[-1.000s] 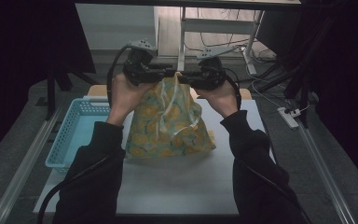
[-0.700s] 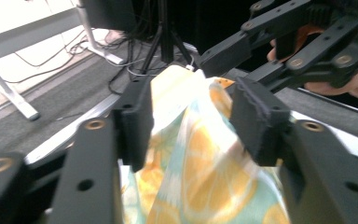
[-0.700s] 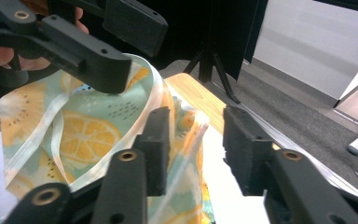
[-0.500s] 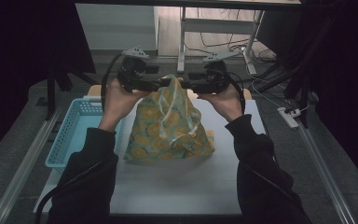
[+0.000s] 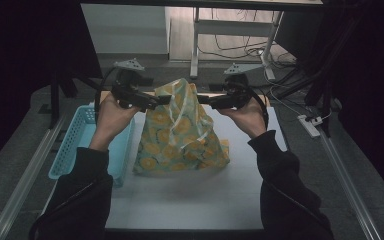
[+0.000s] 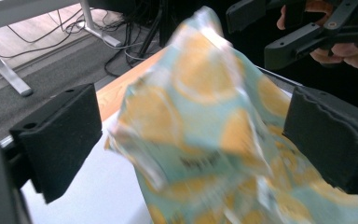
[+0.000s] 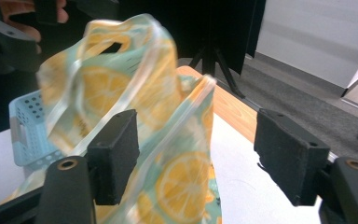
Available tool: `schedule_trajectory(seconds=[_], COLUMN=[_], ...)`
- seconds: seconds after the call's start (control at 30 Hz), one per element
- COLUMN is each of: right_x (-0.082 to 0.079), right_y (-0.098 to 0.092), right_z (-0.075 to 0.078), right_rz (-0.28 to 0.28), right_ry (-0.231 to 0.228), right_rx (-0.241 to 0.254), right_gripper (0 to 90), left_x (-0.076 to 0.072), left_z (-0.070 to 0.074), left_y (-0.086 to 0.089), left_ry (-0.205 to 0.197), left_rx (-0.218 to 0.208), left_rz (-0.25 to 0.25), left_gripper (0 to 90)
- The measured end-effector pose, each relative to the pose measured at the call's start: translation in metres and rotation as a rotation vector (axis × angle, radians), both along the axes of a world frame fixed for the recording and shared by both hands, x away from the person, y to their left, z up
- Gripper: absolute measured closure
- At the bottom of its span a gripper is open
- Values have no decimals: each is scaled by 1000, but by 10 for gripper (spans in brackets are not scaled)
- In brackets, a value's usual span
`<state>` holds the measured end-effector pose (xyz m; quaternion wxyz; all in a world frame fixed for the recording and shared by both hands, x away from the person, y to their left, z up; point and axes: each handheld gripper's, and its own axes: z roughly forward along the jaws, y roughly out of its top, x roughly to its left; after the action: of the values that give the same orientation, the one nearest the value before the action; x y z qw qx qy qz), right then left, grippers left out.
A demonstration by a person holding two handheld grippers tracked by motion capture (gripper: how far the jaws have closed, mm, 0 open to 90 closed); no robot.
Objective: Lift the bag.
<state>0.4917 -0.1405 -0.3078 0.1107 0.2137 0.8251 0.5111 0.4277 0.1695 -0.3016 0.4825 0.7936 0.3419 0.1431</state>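
Observation:
A pale green bag printed with orange slices stands on the white mat, its top rising to a loose peak. My left gripper points at the bag's upper left side, and my right gripper points at its upper right. Both sets of jaws have just been opening. In the left gripper view the bag hangs blurred between the wide jaws of the left gripper, untouched by either pad. In the right gripper view the right gripper is open; the bag lies by its left pad, unpinched.
A light blue perforated basket sits left of the bag under my left forearm. A wooden table edge shows behind the mat. Metal rails run along both sides, a power strip lies at the right, and desk legs with cables stand beyond.
Both grippers have drawn apart sideways and sunk a little. Their jaws have opened and let go of the bag's top, which now stands free between them.

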Motion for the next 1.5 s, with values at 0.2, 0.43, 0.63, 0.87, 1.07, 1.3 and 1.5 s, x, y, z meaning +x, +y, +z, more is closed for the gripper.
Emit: schedule_trajectory(seconds=[0.2,0.43,0.63,0.87,1.07,1.3,1.5], right_x=[-5,-8,-10,-16,-24,-38,-49], right_y=[-3,-11,-23,-33,-39,-44,-51], right_z=[-6,-15,-26,-43,-59,-76,-92], right_rz=[1,-10,-25,-47,-38,-43,-55], right_ry=[3,16,32,42,60,72,74], right_rx=[-4,-18,-23,-53,-68,-84,-91], right_gripper=[236,189,167,110,83,28,0], left_x=[-9,-21,-32,-45,-55,-68,-81], left_z=[-11,-29,-47,-66,-84,-102,-117], left_y=[10,20,28,31,32,37,40], left_ry=[17,24,43,64,82,100,96], left_rx=[-1,-13,-25,1,24,16,-3], left_rz=[-2,0,5,31,29,48,53], left_gripper=[0,0,0,0,0,0,0])
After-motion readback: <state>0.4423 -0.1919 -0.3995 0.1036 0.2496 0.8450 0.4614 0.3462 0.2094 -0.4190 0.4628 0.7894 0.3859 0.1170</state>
